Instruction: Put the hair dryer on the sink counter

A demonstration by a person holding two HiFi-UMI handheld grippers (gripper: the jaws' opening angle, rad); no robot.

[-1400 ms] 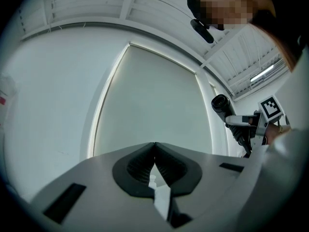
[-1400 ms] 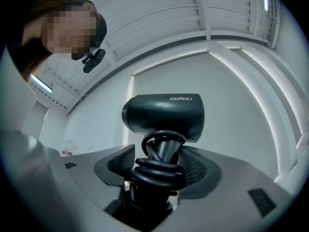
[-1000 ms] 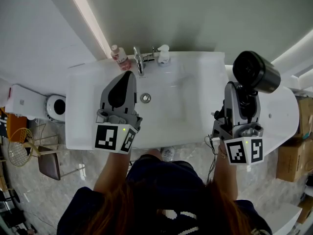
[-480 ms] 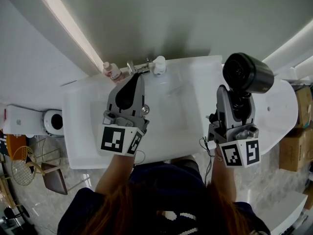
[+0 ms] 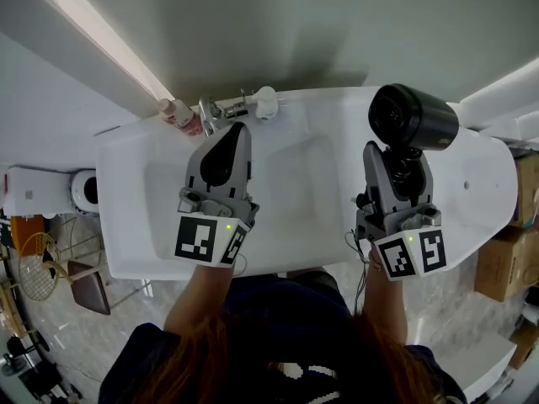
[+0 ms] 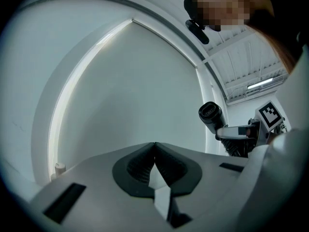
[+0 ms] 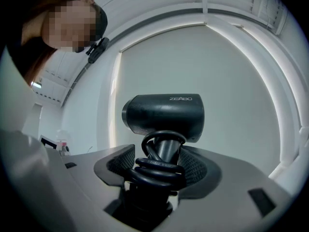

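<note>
Because the head view looks steeply down, the white sink counter (image 5: pixel 484 179) spreads out under both tools. The right gripper (image 5: pixel 396 160) carries the black hair dryer (image 5: pixel 414 118) by its handle with the barrel uppermost. It is over the flat right wing of the counter, beside the basin (image 5: pixel 290 183), which looks like the likely landing spot since it is dry and level. The left gripper (image 5: pixel 229 141) is over the basin just short of the faucet (image 5: pixel 212 110), seemingly parked out of the way. In the left gripper view its jaws meet tip to tip with nothing between them, and the dryer shows off to the right, clear of any surface, so I judge it not yet set down. In the right gripper view the jaws stand wide but are clamped on the dryer's handle, with the coiled cord (image 7: pixel 155 170) wound round it (which explains the wide grip). Holding it low on the handle keeps the heavy barrel upright and the cord from dangling.
</note>
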